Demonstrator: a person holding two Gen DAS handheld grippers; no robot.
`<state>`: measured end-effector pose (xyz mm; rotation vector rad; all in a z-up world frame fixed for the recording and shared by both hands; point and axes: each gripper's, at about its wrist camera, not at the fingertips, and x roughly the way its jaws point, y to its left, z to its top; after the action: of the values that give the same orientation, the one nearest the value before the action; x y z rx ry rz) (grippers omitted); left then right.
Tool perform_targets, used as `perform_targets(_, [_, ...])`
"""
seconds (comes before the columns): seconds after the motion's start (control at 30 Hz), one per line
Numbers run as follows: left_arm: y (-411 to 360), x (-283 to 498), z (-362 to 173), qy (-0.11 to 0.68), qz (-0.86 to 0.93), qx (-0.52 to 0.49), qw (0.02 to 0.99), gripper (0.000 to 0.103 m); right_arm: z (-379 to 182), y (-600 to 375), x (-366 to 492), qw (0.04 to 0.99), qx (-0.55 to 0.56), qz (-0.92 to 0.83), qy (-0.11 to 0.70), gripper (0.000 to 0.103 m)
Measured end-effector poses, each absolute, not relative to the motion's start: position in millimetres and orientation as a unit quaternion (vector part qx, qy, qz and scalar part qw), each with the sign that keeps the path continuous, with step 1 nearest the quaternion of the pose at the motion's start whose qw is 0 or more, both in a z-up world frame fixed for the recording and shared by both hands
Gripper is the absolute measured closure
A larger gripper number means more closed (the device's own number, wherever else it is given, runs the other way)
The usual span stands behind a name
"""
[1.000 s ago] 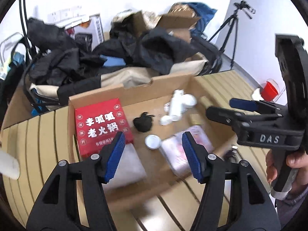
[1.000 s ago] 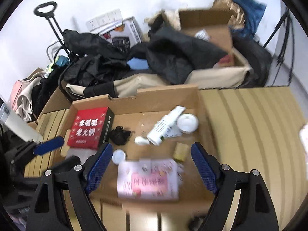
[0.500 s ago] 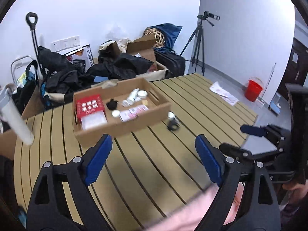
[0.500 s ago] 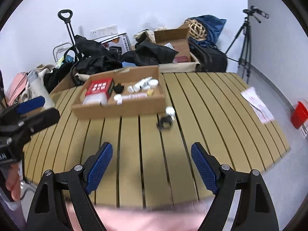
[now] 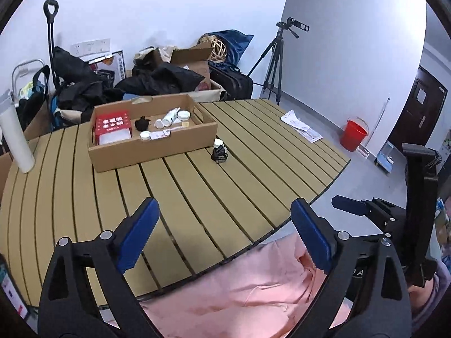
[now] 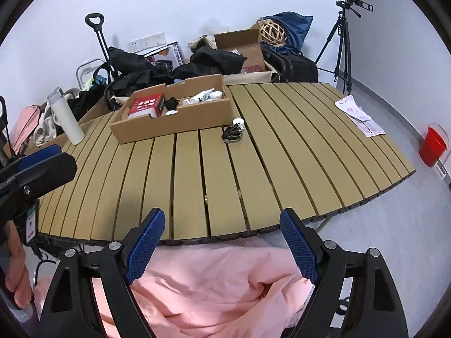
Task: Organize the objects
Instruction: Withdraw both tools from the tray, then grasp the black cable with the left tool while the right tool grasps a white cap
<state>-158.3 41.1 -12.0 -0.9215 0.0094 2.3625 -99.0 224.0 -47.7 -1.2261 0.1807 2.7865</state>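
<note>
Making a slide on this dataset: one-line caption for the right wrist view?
Open right hand-held gripper at the slatted table's near edge, facing a cardboard box of small items.

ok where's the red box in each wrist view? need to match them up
Left wrist: red box upper left, at the left end of the cardboard tray.
Right wrist: red box upper left of centre, same end of the tray.
Shared landmark: black cable bundle on the table by the tray's right corner.

Both my wrist views look forward from the near edge of the slatted tabletop point(image 5: 197, 197), well back from the cardboard box point(image 6: 169, 124), which both share.
</note>
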Motion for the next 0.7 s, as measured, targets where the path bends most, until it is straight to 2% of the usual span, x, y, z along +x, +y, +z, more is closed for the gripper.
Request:
perform_targets(0.23, [67,-190,-37,0.016,0.875,-0.375,0.305,0.01,-61,243,-116,0.053,-0.409,0.908,0.075,0.016])
perform_targets(0.4, [103,-241,-55,0.031,0.864,-0.386,0.322,0.01,-76,277,-153,0.035,-0.416,0.9,0.121,0.017])
perform_targets(0.57, [150,-311,-89,0.074,0.854,-0.411,0.309,0.013,-82,311,-201,0.043,-0.406,0.903,0.135,0.018])
perform_targets(0.63, [166,-334,-102,0.077,0.85,-0.418,0.31,0.019,-85,320,-222,0.041,-0.405,0.903,0.137,0.019])
perform_targets(0.7, [183,-354,-116,0.071,0.843,-0.426,0.32,0.019,-89,329,-243,0.04,-0.404,0.904,0.135,0.021])
